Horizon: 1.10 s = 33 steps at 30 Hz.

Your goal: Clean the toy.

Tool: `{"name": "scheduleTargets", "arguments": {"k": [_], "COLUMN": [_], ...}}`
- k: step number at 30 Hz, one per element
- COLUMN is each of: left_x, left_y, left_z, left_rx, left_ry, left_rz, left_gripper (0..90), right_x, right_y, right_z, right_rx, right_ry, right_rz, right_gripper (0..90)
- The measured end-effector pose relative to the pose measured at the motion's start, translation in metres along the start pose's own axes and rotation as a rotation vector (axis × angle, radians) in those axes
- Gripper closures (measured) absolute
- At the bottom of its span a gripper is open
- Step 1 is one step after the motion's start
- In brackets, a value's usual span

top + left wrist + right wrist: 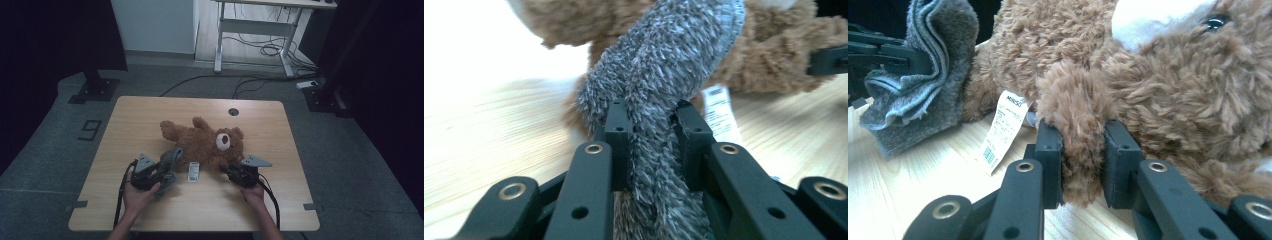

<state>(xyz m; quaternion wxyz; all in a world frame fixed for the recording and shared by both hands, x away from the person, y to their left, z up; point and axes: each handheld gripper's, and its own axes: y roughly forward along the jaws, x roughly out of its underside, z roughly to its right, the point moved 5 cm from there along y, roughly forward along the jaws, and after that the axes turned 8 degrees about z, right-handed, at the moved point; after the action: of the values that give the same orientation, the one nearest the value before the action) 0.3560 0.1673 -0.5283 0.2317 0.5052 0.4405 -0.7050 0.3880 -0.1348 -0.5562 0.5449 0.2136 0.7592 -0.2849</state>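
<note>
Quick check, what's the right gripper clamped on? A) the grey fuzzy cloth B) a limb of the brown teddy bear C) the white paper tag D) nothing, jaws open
B: in the right gripper view the right gripper has its jaws pressed on a limb of the brown teddy bear; the grey fuzzy cloth sits in the left gripper, and the white paper tag lies free.

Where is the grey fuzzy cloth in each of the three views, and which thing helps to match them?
High view: the grey fuzzy cloth is left of centre, at the left gripper, beside the brown teddy bear.
Left gripper view: it fills the centre, pinched between the jaws.
Right gripper view: it is at the upper left.
Shared landmark: the white paper tag of the bear.
</note>
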Motion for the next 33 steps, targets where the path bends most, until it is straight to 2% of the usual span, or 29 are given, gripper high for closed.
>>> {"name": "scheduleTargets", "arguments": {"k": [3,8,9,12,15,16,17,20,25,28,30,33], "left_x": [0.002,0.009,0.01,0.006,-0.008,-0.008,-0.02,-0.034,-0.048,-0.051,-0.05,-0.047], "left_y": [-0.007,-0.016,-0.018,-0.022,-0.022,-0.022,-0.019,-0.006,0.028,0.053,0.066,0.08], "left_z": [-0.011,-0.033,-0.035,-0.031,-0.012,-0.012,0.005,0.033,0.077,0.103,0.117,0.129], "left_rx": [-0.026,-0.102,-0.108,-0.079,-0.037,-0.037,0.0,0.062,0.147,0.197,0.222,0.228], "left_ry": [-0.019,-0.033,-0.039,-0.056,-0.035,-0.035,-0.012,0.023,0.052,0.061,0.069,0.094], "left_rz": [0.005,-0.02,-0.015,0.022,0.066,0.066,0.091,0.099,0.088,0.06,0.042,0.015], "left_gripper": [72.2,72.4,72.4,72.4,72.5,72.5,72.5,72.4,72.3,72.3,72.3,72.2], "right_x": [0.0,-0.001,-0.001,-0.001,-0.002,-0.002,-0.002,-0.003,-0.004,-0.005,-0.006,-0.007], "right_y": [0.0,0.0,0.0,-0.001,-0.001,-0.001,-0.001,0.0,0.001,0.002,0.003,0.004], "right_z": [0.0,0.0,0.0,0.0,0.0,0.0,-0.001,-0.001,-0.005,-0.008,-0.009,-0.011], "right_rx": [-0.001,0.0,-0.001,-0.001,-0.001,-0.001,-0.001,-0.001,-0.004,-0.005,-0.002,-0.001], "right_ry": [0.0,0.003,0.003,0.003,0.005,0.005,0.004,0.005,0.006,0.008,0.012,-0.004], "right_rz": [0.001,0.006,0.006,0.008,0.012,0.012,0.012,0.017,0.026,0.032,0.037,0.036], "right_gripper": [73.2,73.2,73.2,73.2,73.2,73.2,73.2,73.2,73.2,73.2,73.1,73.0]}}
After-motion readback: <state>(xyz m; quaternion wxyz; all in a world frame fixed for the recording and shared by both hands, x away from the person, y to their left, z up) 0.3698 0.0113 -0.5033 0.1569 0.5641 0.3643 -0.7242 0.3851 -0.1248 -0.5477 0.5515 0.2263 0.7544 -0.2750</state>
